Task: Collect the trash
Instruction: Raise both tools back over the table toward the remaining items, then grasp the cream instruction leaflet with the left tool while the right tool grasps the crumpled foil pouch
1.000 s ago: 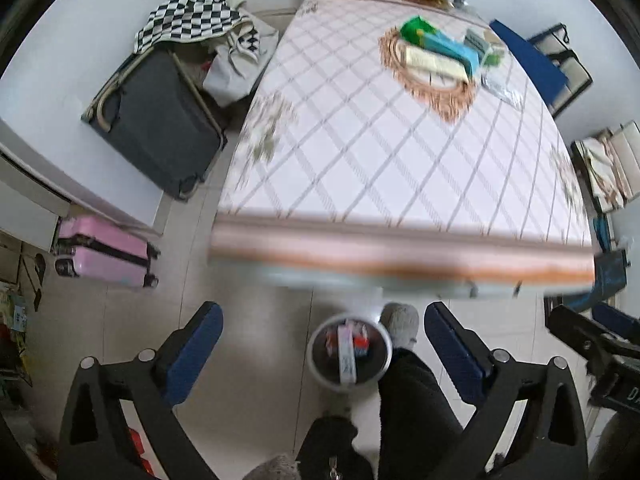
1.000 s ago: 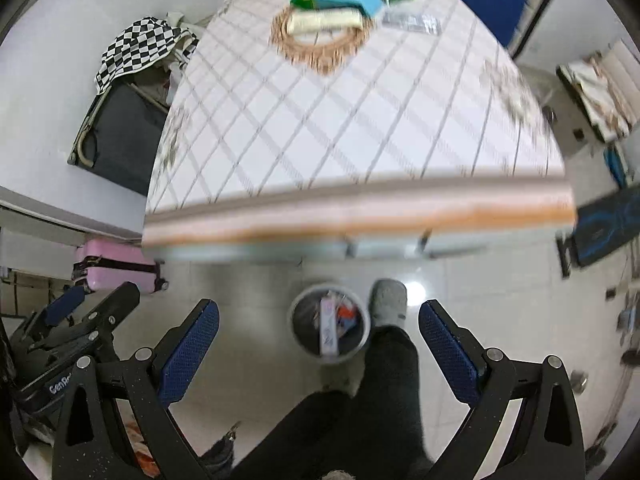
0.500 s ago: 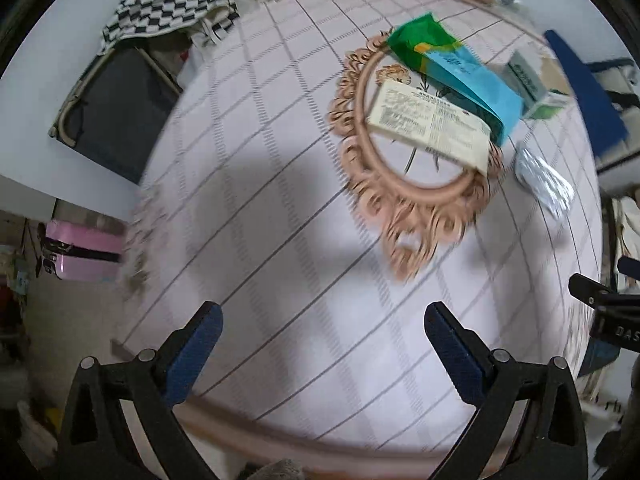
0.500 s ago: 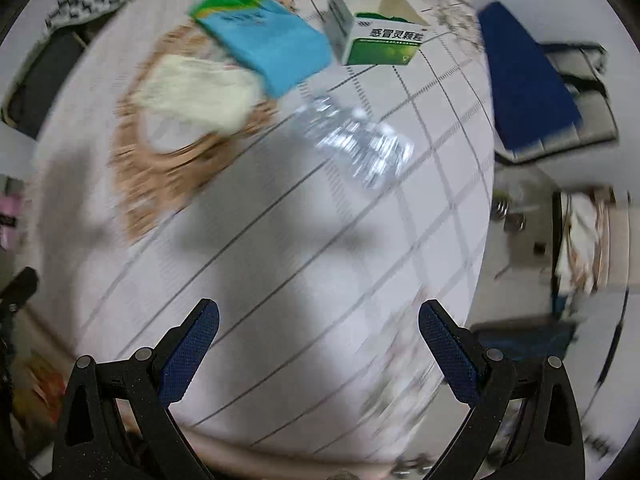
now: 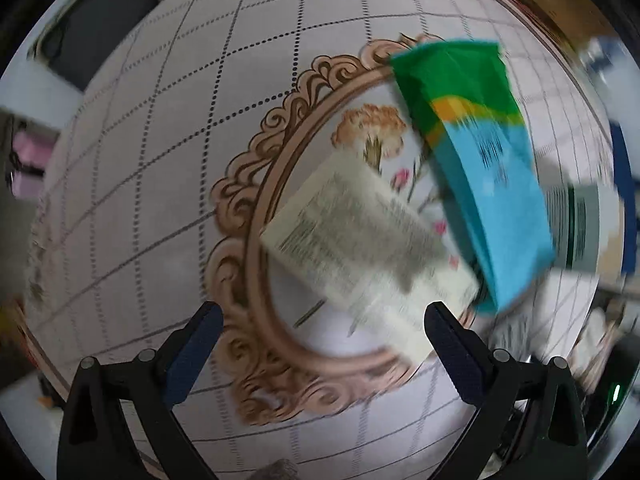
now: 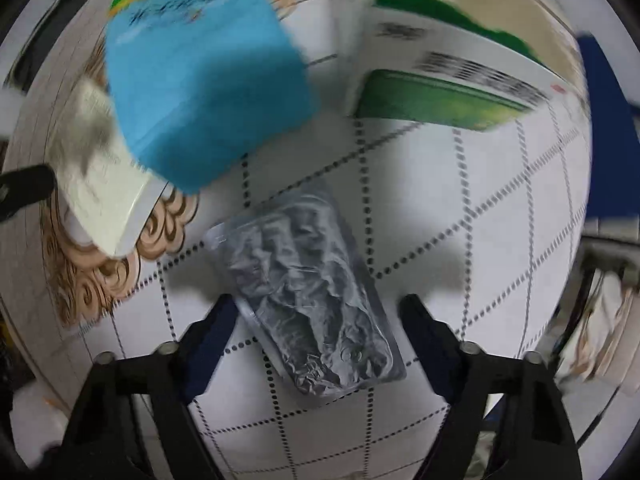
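Note:
My left gripper (image 5: 322, 332) is open just above the table, its jaws either side of the near end of a cream printed leaflet (image 5: 368, 248). A green and blue packet (image 5: 488, 168) lies to the right of the leaflet. My right gripper (image 6: 318, 326) is open and straddles a crumpled silver blister pack (image 6: 308, 304) lying flat on the table. The blue packet (image 6: 204, 92) and leaflet (image 6: 100, 184) show at upper left in the right wrist view, and a green and white medicine box (image 6: 444, 80) at upper right.
The table wears a white diamond-grid cloth (image 5: 132, 200) with an ornate brown oval medallion (image 5: 248, 280). A dark blue item (image 6: 608, 120) lies past the table's right edge. The left gripper's tip (image 6: 24, 190) shows at the right wrist view's left edge.
Both grippers have moved from over the floor bin to low over the table. The left has closed in on the leaflet, the right on the blister pack. Both stayed open.

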`<state>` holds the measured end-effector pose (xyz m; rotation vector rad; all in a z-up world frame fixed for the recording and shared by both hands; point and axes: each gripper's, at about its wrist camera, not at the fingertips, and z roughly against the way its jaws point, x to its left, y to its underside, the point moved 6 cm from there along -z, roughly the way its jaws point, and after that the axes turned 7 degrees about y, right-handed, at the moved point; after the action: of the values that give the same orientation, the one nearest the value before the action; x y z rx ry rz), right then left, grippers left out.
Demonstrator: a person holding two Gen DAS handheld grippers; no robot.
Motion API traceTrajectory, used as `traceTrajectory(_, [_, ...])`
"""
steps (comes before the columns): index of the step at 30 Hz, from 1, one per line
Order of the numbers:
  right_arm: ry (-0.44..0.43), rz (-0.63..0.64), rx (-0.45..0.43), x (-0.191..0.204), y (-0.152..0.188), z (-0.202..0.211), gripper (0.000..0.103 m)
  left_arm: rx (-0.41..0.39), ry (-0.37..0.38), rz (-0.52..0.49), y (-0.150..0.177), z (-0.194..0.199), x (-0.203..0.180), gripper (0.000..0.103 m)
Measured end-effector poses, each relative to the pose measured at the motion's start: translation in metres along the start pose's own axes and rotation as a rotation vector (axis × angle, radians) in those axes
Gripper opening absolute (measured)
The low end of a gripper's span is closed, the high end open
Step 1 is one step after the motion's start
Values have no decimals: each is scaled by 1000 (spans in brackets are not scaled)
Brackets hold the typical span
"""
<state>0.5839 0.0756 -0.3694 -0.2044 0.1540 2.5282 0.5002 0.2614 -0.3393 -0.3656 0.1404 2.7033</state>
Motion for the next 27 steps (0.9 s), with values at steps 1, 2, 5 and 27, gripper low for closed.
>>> traceTrajectory(1, [-5,-73,16,-8,2,0,75,5,5,29,-4,-3,0,103])
traceTrajectory(2, [-35,-188,42,-21,4,-1,75,16,13,63,-8,-7,1,103])
traceTrajectory(5, [-76,-387,51,-46,6,-1,75,36,-9,136,-19,-18,1,103])
traceTrajectory(27, [-25,-502,-27,-44,11,5,79,46,-44,156,-8,-24,20,97])
